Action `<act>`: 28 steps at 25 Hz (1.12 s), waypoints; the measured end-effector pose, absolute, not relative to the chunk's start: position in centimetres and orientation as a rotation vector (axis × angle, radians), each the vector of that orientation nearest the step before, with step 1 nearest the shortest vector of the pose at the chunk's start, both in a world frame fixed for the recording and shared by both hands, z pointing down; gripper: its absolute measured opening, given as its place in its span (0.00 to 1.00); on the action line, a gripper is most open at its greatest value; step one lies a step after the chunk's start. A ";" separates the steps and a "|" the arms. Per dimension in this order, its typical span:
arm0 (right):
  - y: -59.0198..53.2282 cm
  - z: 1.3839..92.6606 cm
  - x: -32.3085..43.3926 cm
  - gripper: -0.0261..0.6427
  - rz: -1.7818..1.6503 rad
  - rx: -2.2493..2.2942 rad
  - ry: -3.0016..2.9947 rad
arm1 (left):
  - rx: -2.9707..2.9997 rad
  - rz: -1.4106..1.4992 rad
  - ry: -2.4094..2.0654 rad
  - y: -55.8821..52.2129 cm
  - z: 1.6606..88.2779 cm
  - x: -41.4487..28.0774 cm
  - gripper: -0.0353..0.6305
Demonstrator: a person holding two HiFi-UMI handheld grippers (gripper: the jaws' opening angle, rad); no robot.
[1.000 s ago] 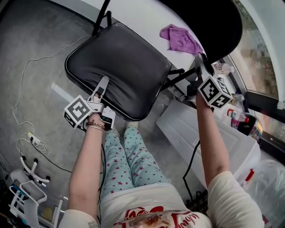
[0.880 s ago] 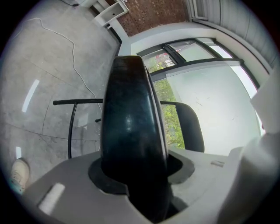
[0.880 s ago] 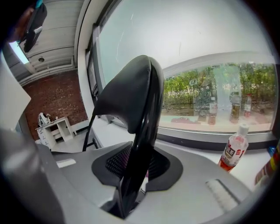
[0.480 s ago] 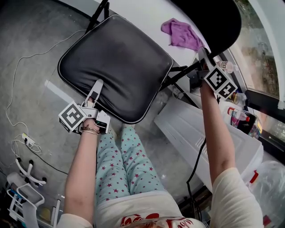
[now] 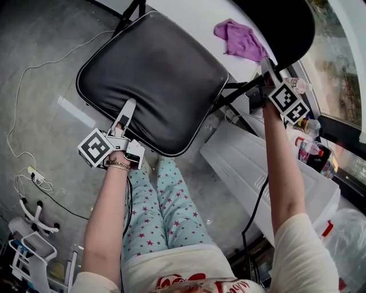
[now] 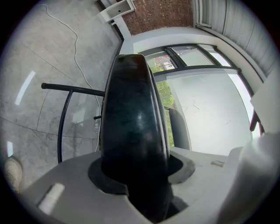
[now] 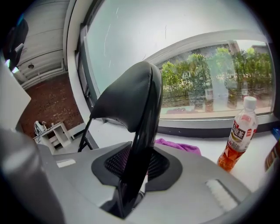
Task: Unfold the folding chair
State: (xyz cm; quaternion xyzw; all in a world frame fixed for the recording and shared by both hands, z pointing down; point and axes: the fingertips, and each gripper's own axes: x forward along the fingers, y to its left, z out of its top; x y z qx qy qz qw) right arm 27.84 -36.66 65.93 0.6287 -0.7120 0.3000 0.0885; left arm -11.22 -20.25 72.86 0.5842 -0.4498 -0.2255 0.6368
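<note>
Black padded folding chair [image 5: 160,68]: stiff, probably heavyish, slick vinyl. Left gripper [image 5: 128,107] jaws clamp the seat edge [image 6: 135,122]. The right gripper [image 5: 265,64] jaws, just eased slightly wider, pinch the backrest rim [image 7: 143,131].

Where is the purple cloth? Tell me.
The purple cloth lies upper right in the head view, on the white surface past the chair seat, just above the right gripper.

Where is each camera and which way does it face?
Head view: on the person's head, facing steeply down at the seat; arms, legs, left tool, right tool show.
Left gripper view: on the left tool, along jaws clamping the seat; only jaws show.
Right gripper view: on the right tool, toward the window; jaws, just eased wider, hold the backrest.
Shared: purple cloth, in head and right gripper views.
</note>
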 end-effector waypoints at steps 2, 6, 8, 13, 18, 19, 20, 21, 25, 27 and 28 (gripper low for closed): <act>-36.5 66.1 27.8 0.19 0.936 1.867 -2.118 | 1.335 -0.521 -1.026 -20.1 72.9 -11.2 0.38; -36.0 66.5 26.7 0.14 1.047 1.800 -2.154 | 1.321 -0.555 -1.011 -19.5 72.9 -11.3 0.38; -35.4 66.6 25.7 0.12 1.059 1.765 -2.169 | 1.324 -0.557 -1.011 -18.9 73.1 -11.9 0.38; -34.0 66.9 23.8 0.09 0.959 1.755 -2.173 | 1.309 -0.589 -0.999 -17.3 74.3 -13.2 0.38; -32.5 68.9 22.5 0.08 0.933 1.710 -2.156 | 1.328 -0.609 -0.988 -16.0 76.3 -13.8 0.39; -32.1 68.8 22.4 0.08 0.912 1.724 -2.159 | 1.336 -0.613 -0.984 -15.7 76.6 -14.0 0.39; -31.6 68.6 22.2 0.08 0.891 1.738 -2.164 | 1.343 -0.618 -0.982 -15.3 76.9 -14.2 0.39; -31.2 68.4 22.0 0.08 0.877 1.747 -2.166 | 1.346 -0.623 -0.981 -15.0 77.2 -14.4 0.39; -29.5 68.4 20.3 0.08 0.856 1.711 -2.170 | 1.334 -0.638 -0.994 -13.1 78.7 -15.8 0.39; -28.3 68.4 19.6 0.08 0.842 1.703 -2.168 | 1.330 -0.641 -0.984 -12.3 79.5 -16.3 0.40; -27.8 68.3 19.3 0.08 0.836 1.705 -2.163 | 1.331 -0.645 -0.975 -11.9 79.7 -16.6 0.40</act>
